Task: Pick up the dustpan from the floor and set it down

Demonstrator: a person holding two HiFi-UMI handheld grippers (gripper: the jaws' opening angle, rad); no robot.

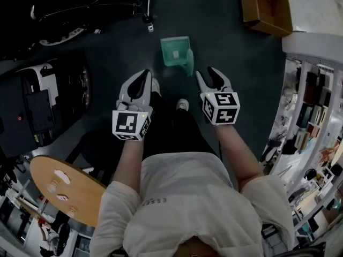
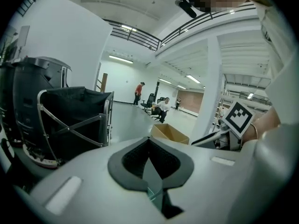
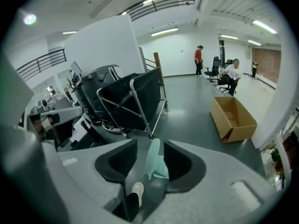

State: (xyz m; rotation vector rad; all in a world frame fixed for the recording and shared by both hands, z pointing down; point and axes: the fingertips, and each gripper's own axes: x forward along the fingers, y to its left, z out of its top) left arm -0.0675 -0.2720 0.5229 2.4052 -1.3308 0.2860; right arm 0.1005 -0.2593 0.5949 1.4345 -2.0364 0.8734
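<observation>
A teal dustpan (image 1: 176,50) lies on the dark floor ahead of the person's feet, its handle (image 1: 189,61) along its right side. Both grippers hang above the floor, short of it. My left gripper (image 1: 146,75) is down-left of the pan with its jaws together and nothing in them; in the left gripper view my left gripper (image 2: 149,141) shows its pads meeting at the tips. My right gripper (image 1: 206,73) is open, just right of the handle. In the right gripper view the dustpan (image 3: 156,164) shows through the gap of my right gripper (image 3: 150,143), well below, untouched.
An open cardboard box (image 1: 262,7) sits at the far right, a black folding cart (image 3: 135,101) and machines (image 1: 37,106) at the left. Shelving (image 1: 311,111) lines the right side. A round wooden table (image 1: 59,189) is behind left. The person's shoe (image 1: 182,105) is near the pan.
</observation>
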